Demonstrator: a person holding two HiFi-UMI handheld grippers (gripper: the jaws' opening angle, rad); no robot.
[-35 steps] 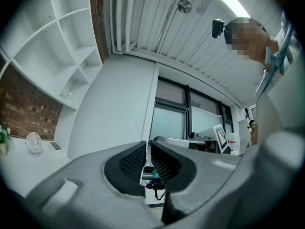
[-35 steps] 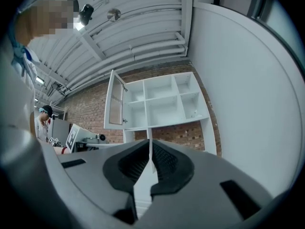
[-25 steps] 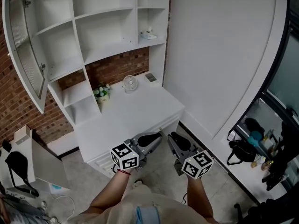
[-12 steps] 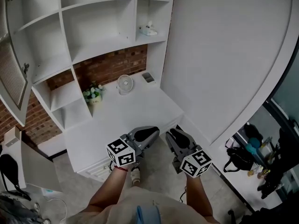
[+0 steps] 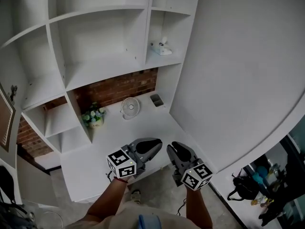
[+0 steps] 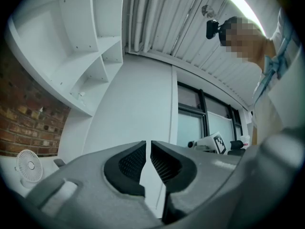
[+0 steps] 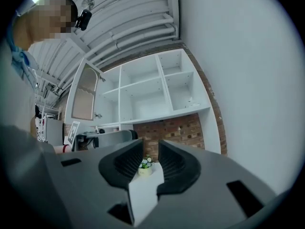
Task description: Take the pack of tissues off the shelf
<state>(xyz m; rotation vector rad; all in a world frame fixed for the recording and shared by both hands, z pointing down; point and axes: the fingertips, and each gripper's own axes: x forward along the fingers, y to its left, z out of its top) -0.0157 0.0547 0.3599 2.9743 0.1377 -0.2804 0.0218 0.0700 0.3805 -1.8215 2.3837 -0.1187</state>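
The pack of tissues (image 5: 161,48) lies flat on the shelf (image 5: 157,61) of the narrow right-hand compartment of the white shelving unit (image 5: 57,56), high above the desk. Its long axis seems to run across the compartment, roughly along the shelf's front edge, and a white tuft stands up from its top; it is too small to tell more. Both grippers are well short of it, low over the front edge of the desk (image 5: 119,137). The left gripper (image 5: 153,143) has its jaws a hair apart with nothing in the slit. The right gripper (image 5: 174,148) has jaws that have just been opening and are empty too. On the white desktop a small desk fan (image 5: 129,107) and a pot of flowers (image 5: 94,117) stand near the brick wall (image 5: 119,86), with a small dark object (image 5: 156,99) beside the fan. A plain white wall (image 5: 238,70) fills the right side, and grey floor (image 5: 157,194) shows below.
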